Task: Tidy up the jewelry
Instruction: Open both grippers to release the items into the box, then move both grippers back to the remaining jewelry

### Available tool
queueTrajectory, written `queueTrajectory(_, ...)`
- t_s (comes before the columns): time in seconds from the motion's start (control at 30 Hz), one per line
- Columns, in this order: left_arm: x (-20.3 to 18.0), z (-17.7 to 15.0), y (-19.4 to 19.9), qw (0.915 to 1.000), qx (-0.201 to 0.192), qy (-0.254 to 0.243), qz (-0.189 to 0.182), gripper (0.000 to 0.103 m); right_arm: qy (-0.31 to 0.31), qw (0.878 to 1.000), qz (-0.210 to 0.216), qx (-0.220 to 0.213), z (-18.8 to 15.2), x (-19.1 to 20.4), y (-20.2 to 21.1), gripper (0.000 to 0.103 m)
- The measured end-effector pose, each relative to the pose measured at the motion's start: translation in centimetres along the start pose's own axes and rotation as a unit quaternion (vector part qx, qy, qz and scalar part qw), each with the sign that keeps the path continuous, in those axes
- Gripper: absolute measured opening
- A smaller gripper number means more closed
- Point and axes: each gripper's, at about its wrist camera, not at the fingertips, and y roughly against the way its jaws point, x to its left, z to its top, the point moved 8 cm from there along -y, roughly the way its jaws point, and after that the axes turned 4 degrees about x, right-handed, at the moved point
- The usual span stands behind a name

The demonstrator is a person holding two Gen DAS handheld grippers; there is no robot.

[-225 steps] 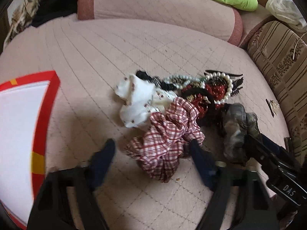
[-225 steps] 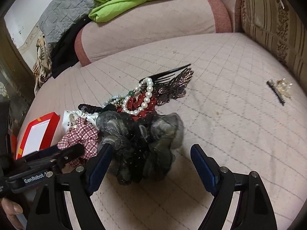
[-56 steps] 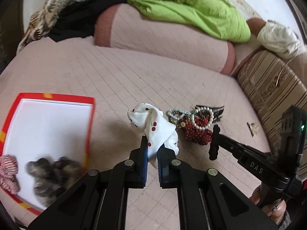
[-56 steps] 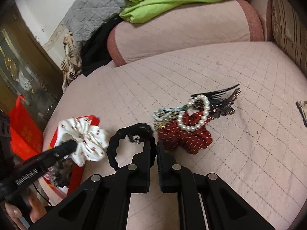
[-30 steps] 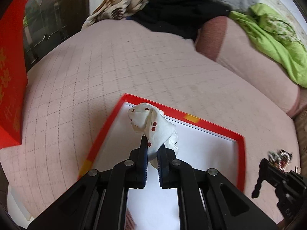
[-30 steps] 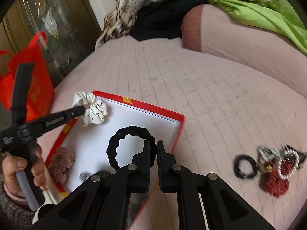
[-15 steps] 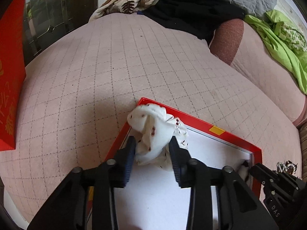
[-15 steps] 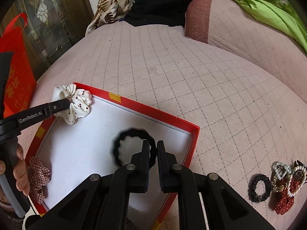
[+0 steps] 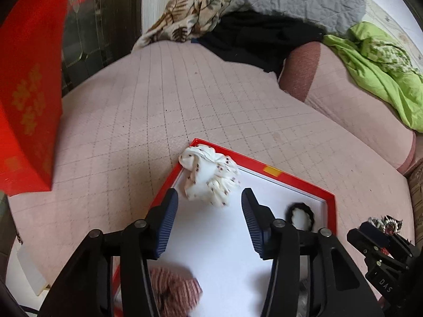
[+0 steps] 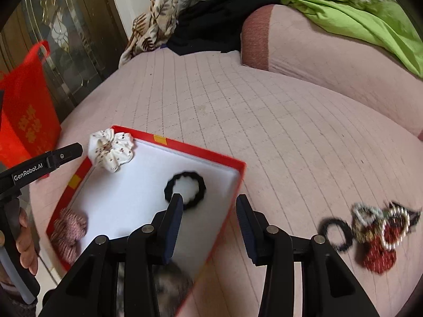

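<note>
- One red-rimmed box, white inside, lying on the pink quilted bed.
- Four hair ties counted inside, left to right in the right wrist view: plaid scrunchie at the near left corner, white dotted scrunchie in the far left corner, black hair tie by the right wall, a blurred grey scrunchie at the near edge.
- Left gripper jaws opening, spread wide, nothing pinched; white dotted scrunchie lying just beyond the fingertips, free of both.
- Right gripper jaws opening too, nothing pinched between; black hair tie flat on the white floor just ahead of the left fingertip.
- Off to the right on the bed, only clear from the right wrist: one loose black hair tie beside a heap of pearl strands and a red dotted piece.
- Left wrist view: that heap only a glimpse behind the right gripper; grey scrunchie mostly hidden.
- One red bag at far left in both views.
- Right wrist view alone: a hand wrapped round the left gripper's handle.
</note>
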Motion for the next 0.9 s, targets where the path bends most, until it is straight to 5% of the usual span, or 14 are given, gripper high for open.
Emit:
queueTrajectory(0.5,-11.1,-7.9,7.8,0.9946,0.010,-0.080,-0.065,0.054,-0.114,0.991,-0.064,-0.012,-15.1,-13.7,10.1,0.051)
queueTrajectory(0.9,-21.1,-13.9,7.8,0.9795,0.037,-0.184,-0.073,0.054,-0.198,0.976,-0.080,-0.035,-20.1,-21.3,13.6,0.054)
